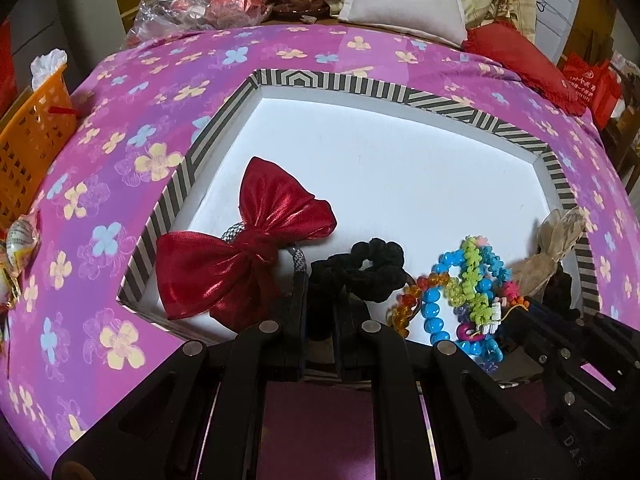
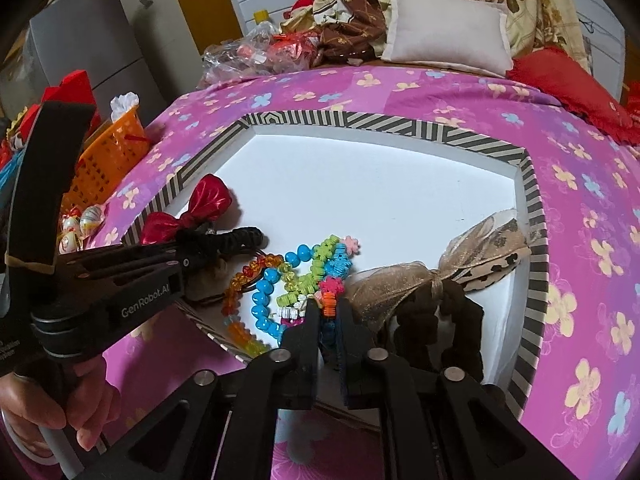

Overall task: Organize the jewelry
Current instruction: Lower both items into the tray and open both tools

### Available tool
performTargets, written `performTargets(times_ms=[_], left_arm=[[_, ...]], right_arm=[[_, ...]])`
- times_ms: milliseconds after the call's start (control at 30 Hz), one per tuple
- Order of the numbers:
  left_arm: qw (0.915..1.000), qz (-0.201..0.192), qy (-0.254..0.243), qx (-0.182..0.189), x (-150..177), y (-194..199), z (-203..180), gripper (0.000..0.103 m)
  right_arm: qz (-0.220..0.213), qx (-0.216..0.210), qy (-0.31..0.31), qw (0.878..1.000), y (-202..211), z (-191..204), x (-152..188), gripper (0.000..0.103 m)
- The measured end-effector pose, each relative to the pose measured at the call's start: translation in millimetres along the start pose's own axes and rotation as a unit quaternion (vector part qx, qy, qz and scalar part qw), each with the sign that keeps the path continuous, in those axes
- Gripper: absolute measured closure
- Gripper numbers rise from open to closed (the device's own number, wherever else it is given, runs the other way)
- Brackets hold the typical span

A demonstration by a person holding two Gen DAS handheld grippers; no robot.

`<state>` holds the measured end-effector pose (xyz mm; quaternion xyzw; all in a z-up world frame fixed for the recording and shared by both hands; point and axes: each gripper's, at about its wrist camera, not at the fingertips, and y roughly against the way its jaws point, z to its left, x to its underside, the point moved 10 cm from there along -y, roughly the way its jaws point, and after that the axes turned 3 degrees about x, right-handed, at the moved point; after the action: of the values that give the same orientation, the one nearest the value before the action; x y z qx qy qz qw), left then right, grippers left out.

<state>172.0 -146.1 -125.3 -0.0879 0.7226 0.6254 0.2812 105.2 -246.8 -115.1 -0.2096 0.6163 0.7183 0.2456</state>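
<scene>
A striped-rim box (image 1: 224, 118) with a white floor lies on the pink flowered bedspread; it also shows in the right wrist view (image 2: 534, 248). Inside are a red bow (image 1: 240, 260), a black scrunchie (image 1: 360, 270), a tangle of coloured bead bracelets (image 1: 468, 284) and a tan ribbon bow (image 2: 416, 284) on a dark brown scrunchie (image 2: 452, 320). My left gripper (image 1: 320, 304) is shut on the black scrunchie; it also shows in the right wrist view (image 2: 224, 242). My right gripper (image 2: 330, 320) is shut on a strand of the bead bracelets (image 2: 316, 276).
An orange basket (image 1: 32, 136) stands at the bed's left edge with wrapped sweets (image 2: 80, 224) beside it. A white pillow (image 1: 404, 0), a red cushion (image 1: 516, 60), plastic bags (image 1: 192, 10) and folded cloth lie at the far end of the bed.
</scene>
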Motion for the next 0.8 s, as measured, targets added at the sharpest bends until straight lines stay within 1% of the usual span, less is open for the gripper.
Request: performTargets(times_ms=[33,100,200,233,267,300,367,400,500,567,667,700,767,800], left_arm=[[1.0,-0.001,-0.001,-0.001,0.0,-0.1,-0.5,0.094],[1.0,-0.001,-0.004,-0.001,0.0,-0.2,-1.5,0.093],[0.9999,-0.005,-0.012,-0.006,0.5,0.9,-3.8,0.091],[0.9998,-0.006,-0.016,-0.008,0.7,1.5,-4.5,0.087],[0.9998,-0.008,-0.018,-0.009,0.7,2.6,-5.1,0.081],[0.9998,-0.009,-0.018,-0.009,0.9,4.2,-5.2,0.079],[0.9998,-0.013,-0.015,-0.006,1.6,8.7,-5.4,0.064],[0.9998,-0.016,-0.012,-0.003,2.0,11.6,-5.3,0.062],[0.9996,-0.024,-0.012,-0.004,3.2,21.1,-5.6,0.059],[0.9994,-0.03,-0.015,-0.005,4.8,29.2,-6.1,0.054],[0.9989,-0.043,-0.016,-0.013,7.4,42.2,-5.1,0.053],[0.9987,-0.046,-0.016,-0.016,9.1,47.0,-4.4,0.053],[0.9985,-0.052,-0.01,-0.016,14.7,58.0,-2.6,0.053],[0.9983,-0.055,-0.007,-0.015,17.2,62.5,-1.9,0.053]], right_arm=[[-0.001,0.001,-0.001,1.0,1.2,-0.2,-0.2,0.076],[-0.007,0.001,-0.004,1.0,4.5,-1.4,-0.7,0.068],[-0.01,0.002,-0.007,1.0,8.5,-2.6,0.3,0.068],[-0.011,0.001,-0.008,1.0,10.2,-2.7,0.8,0.068],[-0.012,-0.001,-0.009,1.0,12.3,-2.4,1.7,0.068],[-0.012,-0.001,-0.01,1.0,14.1,-2.3,2.4,0.068],[-0.016,0.002,-0.009,1.0,19.1,-2.0,4.2,0.068],[-0.018,0.005,-0.009,1.0,21.3,-2.5,5.0,0.067],[-0.027,0.012,-0.01,1.0,30.9,-3.7,6.8,0.062],[-0.033,0.016,-0.013,0.999,38.1,-4.5,7.7,0.061],[-0.045,0.031,-0.018,0.998,49.9,-6.5,9.3,0.06],[-0.047,0.035,-0.018,0.998,53.4,-7.3,10.3,0.058],[-0.053,0.044,-0.019,0.997,61.3,-7.1,14.0,0.05],[-0.056,0.045,-0.02,0.997,64.9,-6.6,15.2,0.044]])
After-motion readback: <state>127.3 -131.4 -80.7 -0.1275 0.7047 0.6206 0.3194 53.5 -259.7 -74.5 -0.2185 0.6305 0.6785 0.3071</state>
